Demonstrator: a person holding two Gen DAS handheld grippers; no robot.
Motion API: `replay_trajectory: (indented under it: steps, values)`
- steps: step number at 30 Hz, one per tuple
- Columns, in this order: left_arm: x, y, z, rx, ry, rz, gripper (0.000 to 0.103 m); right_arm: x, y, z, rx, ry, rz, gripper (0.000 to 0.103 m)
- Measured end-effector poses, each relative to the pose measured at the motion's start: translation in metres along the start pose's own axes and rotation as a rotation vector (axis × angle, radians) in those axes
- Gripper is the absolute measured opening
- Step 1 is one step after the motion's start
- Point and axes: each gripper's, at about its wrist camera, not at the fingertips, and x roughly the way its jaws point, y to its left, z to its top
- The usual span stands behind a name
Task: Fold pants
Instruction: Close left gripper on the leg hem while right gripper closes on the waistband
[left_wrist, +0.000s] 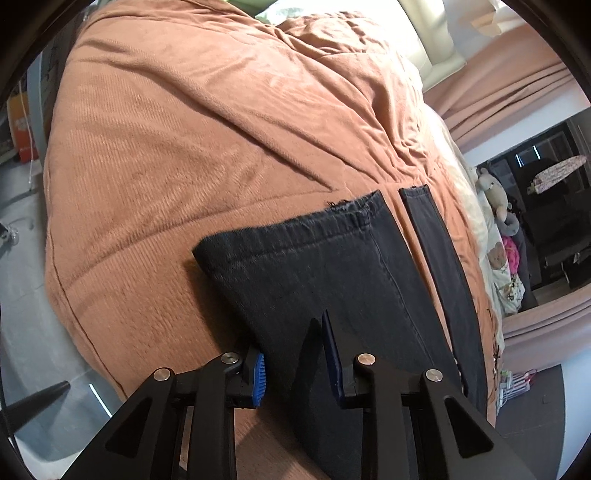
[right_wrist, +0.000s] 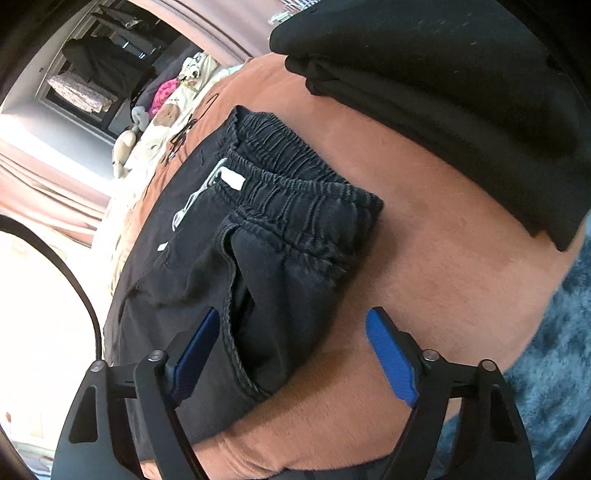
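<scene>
Black pants lie flat on a terracotta bedspread (left_wrist: 177, 129). In the left wrist view the near leg (left_wrist: 314, 266) ends in a frayed hem, and the other leg (left_wrist: 436, 251) lies beside it. My left gripper (left_wrist: 295, 362) straddles the near leg's side edge. Its jaws stand narrowly apart with the cloth between them, not pinched. In the right wrist view the elastic waistband (right_wrist: 295, 192) and a white drawstring (right_wrist: 192, 199) show. My right gripper (right_wrist: 295, 354) is wide open over the hip by the pocket, one finger on the pants (right_wrist: 266, 258), the other above the bedspread (right_wrist: 443, 277).
A stack of folded black clothes (right_wrist: 443, 92) sits on the bed just beyond the waistband. Soft toys (right_wrist: 162, 110) line the bed's far side. A blue-grey rug (right_wrist: 554, 350) lies below the bed's near edge. Pink curtains (left_wrist: 509, 92) hang behind.
</scene>
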Motion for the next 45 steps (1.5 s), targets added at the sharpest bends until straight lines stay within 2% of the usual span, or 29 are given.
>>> replay_trajectory:
  steps: [6,8,10,12,13,14,15,17,20,25,33,34,45]
  values:
    - [0.001,-0.002,-0.004,0.009,0.003,0.001,0.021,0.008,-0.004,-0.002,-0.016,0.027,0.068,0.077]
    - [0.001,0.002,-0.002,-0.002,-0.002,0.004,0.013,0.011,-0.004,-0.001,-0.03,0.042,0.097,0.077]
    - [-0.001,0.005,0.0,-0.015,-0.01,0.005,0.006,0.011,-0.01,0.004,-0.027,0.045,0.135,0.072]
    - [-0.005,0.005,0.0,-0.021,-0.026,-0.009,0.004,0.012,-0.014,0.008,-0.027,0.043,0.153,0.066]
    - [-0.006,0.005,0.0,-0.023,-0.032,-0.013,0.004,0.013,-0.016,0.011,-0.028,0.044,0.153,0.059]
    - [-0.008,0.005,0.001,-0.025,-0.038,-0.016,0.003,0.015,-0.019,0.013,-0.026,0.049,0.149,0.048]
    - [-0.009,0.005,0.002,-0.027,-0.042,-0.02,0.003,0.017,-0.021,0.015,-0.02,0.05,0.144,0.042]
    - [-0.011,0.005,0.005,-0.035,-0.044,-0.031,0.003,0.016,-0.029,0.017,0.014,0.043,0.165,0.014]
    - [-0.015,0.0,0.013,-0.04,-0.045,-0.043,0.003,0.013,-0.033,0.022,0.042,0.027,0.19,0.006]
    - [-0.027,-0.023,0.026,0.009,-0.081,-0.058,0.002,-0.004,-0.032,0.025,0.036,-0.013,0.232,0.004]
    - [-0.034,-0.054,0.048,0.054,-0.094,-0.101,0.001,-0.015,-0.011,0.032,-0.011,-0.067,0.283,0.003]
    - [-0.035,-0.059,0.051,0.06,-0.099,-0.108,0.001,-0.007,0.001,0.037,-0.016,-0.078,0.287,0.003]
    - [-0.038,-0.108,0.084,0.128,-0.119,-0.145,0.001,0.012,0.025,0.059,-0.054,-0.121,0.308,0.003]
